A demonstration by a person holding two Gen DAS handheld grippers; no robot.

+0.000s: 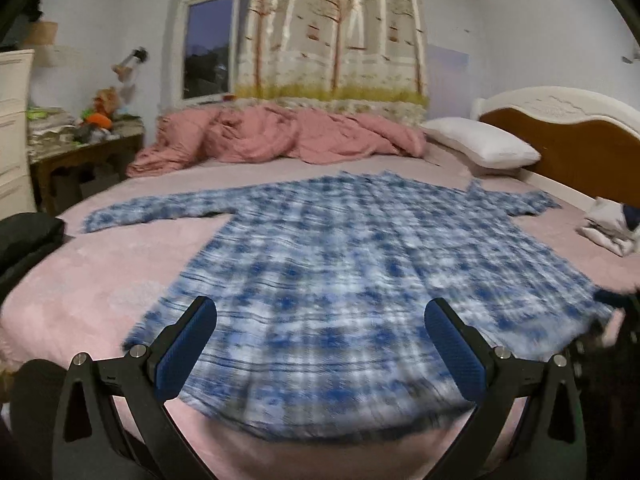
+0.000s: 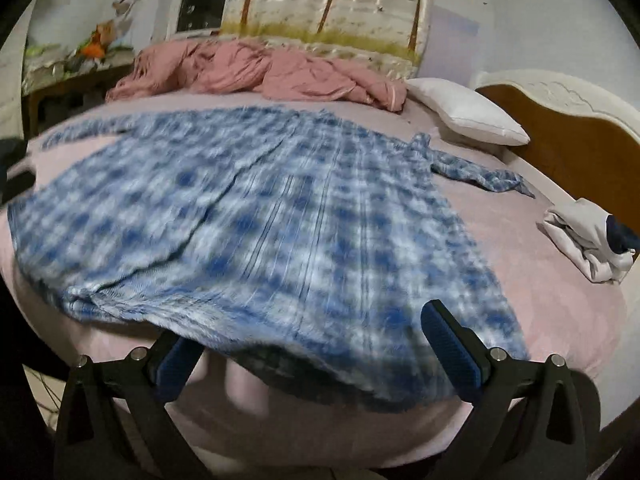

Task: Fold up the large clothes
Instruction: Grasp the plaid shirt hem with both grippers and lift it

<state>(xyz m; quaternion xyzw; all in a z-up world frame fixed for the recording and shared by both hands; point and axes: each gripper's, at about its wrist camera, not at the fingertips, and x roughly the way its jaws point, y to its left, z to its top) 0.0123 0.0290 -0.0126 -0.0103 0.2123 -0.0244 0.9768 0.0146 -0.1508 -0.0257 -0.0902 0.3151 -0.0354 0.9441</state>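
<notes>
The blue plaid shirt (image 1: 340, 248) lies spread flat across the middle of both frames on the pink bed (image 1: 100, 280), sleeves out, likely so its edges can be reached for folding. Left gripper (image 1: 320, 344) and right gripper (image 2: 308, 356) sit at the lower frame edge by the hem, jaws released, grasping nothing.

Black gripper (image 1: 320, 320) frames, blue textured pads (image 1: 186, 346), silver screws (image 1: 138, 351)

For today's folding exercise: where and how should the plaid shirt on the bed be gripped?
Grip the plaid shirt at its near hem corners, coming from the bed's near edge. It lies flat, sleeves spread, hem toward both open grippers, left and right.
</notes>
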